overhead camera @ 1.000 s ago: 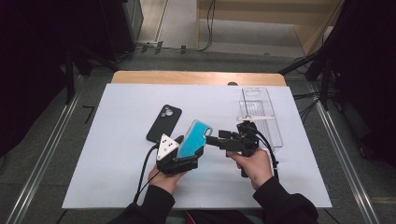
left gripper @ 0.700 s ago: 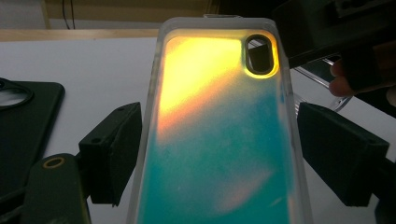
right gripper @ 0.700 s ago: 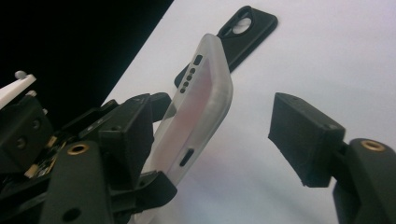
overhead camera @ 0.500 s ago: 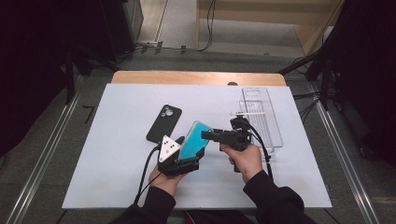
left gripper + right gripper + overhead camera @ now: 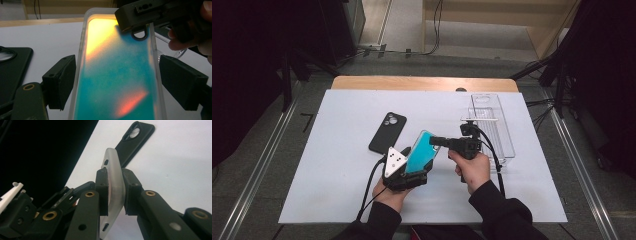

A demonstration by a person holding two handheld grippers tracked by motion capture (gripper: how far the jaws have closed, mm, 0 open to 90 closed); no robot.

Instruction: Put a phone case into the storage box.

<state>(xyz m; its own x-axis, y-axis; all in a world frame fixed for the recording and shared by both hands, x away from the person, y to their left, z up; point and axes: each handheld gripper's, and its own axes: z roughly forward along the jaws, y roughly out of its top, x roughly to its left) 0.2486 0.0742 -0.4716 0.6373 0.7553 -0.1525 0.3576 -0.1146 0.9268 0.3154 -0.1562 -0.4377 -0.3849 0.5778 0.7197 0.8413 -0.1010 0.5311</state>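
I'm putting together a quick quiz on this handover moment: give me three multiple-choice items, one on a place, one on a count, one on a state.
1. Where does the black phone case lie?
A. left of the teal case
B. inside the clear tray
C. on the floor

2. How many phone cases are there?
A. one
B. two
C. four

3. The right gripper is:
A. wide open
B. shut on the teal case
C. shut on a cable

Answers:
1 A, the high view shows it flat on the table to the left.
2 B, one black, one teal.
3 B, its jaws pinch the case's rim.
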